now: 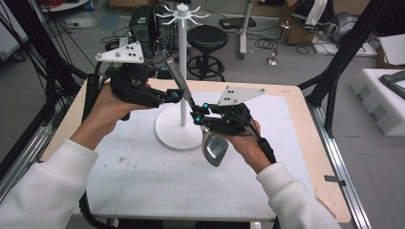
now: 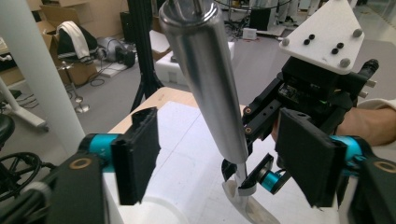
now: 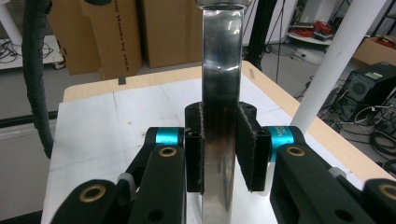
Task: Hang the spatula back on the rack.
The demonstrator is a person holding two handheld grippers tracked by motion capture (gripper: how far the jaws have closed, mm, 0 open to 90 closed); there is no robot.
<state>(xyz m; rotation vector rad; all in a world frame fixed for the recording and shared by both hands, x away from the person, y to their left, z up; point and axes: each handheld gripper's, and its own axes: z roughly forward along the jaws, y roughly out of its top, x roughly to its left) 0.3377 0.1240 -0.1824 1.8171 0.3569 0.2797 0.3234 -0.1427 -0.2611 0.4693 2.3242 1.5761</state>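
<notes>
Right gripper [image 3: 219,154]: both black pads clamped flat on the polished steel ladle [image 1: 191,107], on the flat neck of its handle just above the bowl; metal strip runs straight up between the pads in the right gripper view, no gap either side. Ladle bowl [image 1: 216,149] hangs below that grip, tilted, above the white gridded mat [image 1: 143,162] and not touching it; close to the rim of the round white base [image 1: 172,131] of the white hook stand

Left gripper [image 2: 224,158]: jaws about half apart, not pressing on anything. In the left gripper view the thick round end of the handle [image 2: 208,79] sits between the pads, nearer the right pad, with daylight on both sides, more on the left. In the high view this gripper [image 1: 184,95] is up at the handle's upper part, behind-left of the right one; the two gripper noses are near each other, little slack between them

Ladle handle slants up and back-left, crossing just in front of the stand's white post [image 1: 183,67]; post is near the handle, contact can't be judged. Hook crown [image 1: 183,13] sits well above the handle tip

Room: open mat in front of and left of the base, wide margin to the near edge. Wooden tabletop [image 1: 310,143] border is bare on the right; right hand [image 1: 248,140] is well inside that edge. Left hand [image 1: 107,107] is over the mat's back-left corner, close to the table's left edge
</notes>
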